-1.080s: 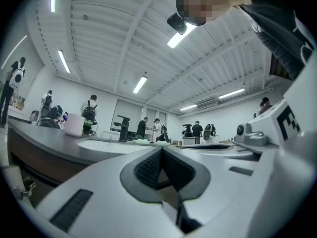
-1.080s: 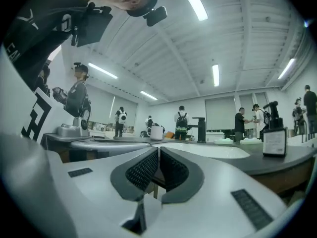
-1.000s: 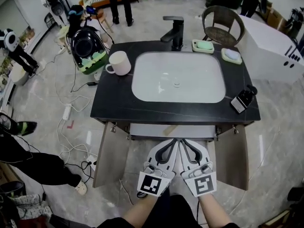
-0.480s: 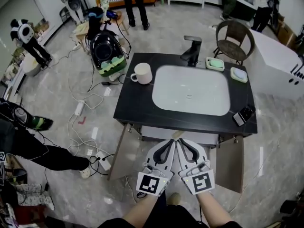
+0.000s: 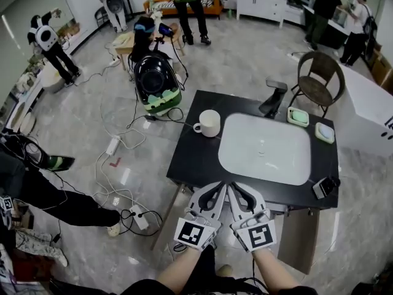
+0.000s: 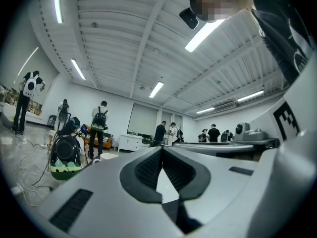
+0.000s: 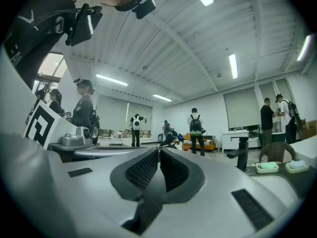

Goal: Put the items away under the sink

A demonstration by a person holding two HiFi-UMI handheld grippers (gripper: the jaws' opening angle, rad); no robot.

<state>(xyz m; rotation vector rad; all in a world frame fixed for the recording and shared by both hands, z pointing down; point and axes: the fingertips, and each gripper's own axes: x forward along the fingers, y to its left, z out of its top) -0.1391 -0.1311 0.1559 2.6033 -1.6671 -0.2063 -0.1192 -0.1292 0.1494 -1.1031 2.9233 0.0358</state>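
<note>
1. The mug (image 5: 209, 123) stands left of the sink (image 5: 264, 165). A soap dish (image 5: 298, 116) lies behind the sink, and a black device (image 5: 325, 187) sits at its front right. All are on the tabletop (image 5: 190, 158).
2. The cabinet door (image 5: 167, 217) below the sink stands open.
3. The left gripper (image 5: 221, 185) and right gripper (image 5: 234, 187) hover in front of the sink, jaws fully closed and empty.
4. Open the jaws before reaching, and keep the mug upright.
</note>
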